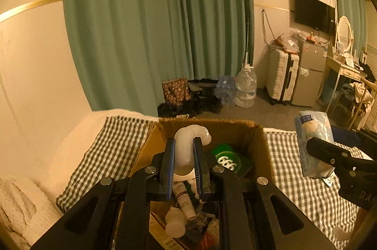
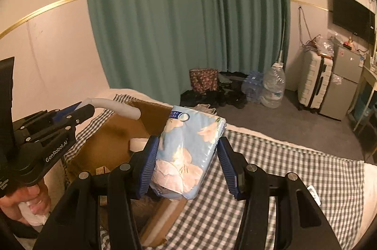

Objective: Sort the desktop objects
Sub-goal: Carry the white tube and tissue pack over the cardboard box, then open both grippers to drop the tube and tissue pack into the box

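Checked bedding [image 1: 294,179] carries a cardboard box [image 1: 264,151]. Above it, the left gripper [image 1: 184,165] clamps a white bottle [image 1: 186,151]; the right gripper [image 2: 188,165] pinches a tissue pack [image 2: 188,151] beside the box.

The white curved object [image 1: 186,151] is half covered by the left hand-held gripper [image 1: 185,143], so its lower end stays unseen. Small items [image 1: 181,214] deep in the cardboard box [image 1: 235,129] are too dark to identify. The tissue pack [image 2: 188,151] hides the box's near right corner.
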### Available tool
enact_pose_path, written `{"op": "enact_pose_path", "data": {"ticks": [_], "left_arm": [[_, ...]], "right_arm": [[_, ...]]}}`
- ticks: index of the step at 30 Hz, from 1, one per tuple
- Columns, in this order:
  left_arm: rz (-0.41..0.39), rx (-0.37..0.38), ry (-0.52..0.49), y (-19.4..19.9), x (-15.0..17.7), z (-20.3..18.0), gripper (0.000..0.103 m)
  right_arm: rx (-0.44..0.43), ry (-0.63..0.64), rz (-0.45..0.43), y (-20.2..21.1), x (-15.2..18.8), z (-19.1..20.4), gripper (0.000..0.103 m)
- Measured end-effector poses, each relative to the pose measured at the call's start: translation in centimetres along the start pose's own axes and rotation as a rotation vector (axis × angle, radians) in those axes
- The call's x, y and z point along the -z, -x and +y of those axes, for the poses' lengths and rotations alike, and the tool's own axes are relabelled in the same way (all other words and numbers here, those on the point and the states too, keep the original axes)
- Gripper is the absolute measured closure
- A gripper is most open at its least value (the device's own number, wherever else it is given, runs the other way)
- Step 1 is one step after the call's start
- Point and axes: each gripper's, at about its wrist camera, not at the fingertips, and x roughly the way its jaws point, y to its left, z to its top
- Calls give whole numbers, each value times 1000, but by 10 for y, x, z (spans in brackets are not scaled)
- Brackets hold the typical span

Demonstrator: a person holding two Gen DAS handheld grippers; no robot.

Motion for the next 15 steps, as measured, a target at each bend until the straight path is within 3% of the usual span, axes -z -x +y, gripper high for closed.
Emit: {"op": "enact_pose_path", "data": {"ticks": [15], "left_arm": [[207, -37, 6, -71, 36, 24, 88]], "right_arm": [[-77, 42, 125, -80, 20, 40, 52]]}}
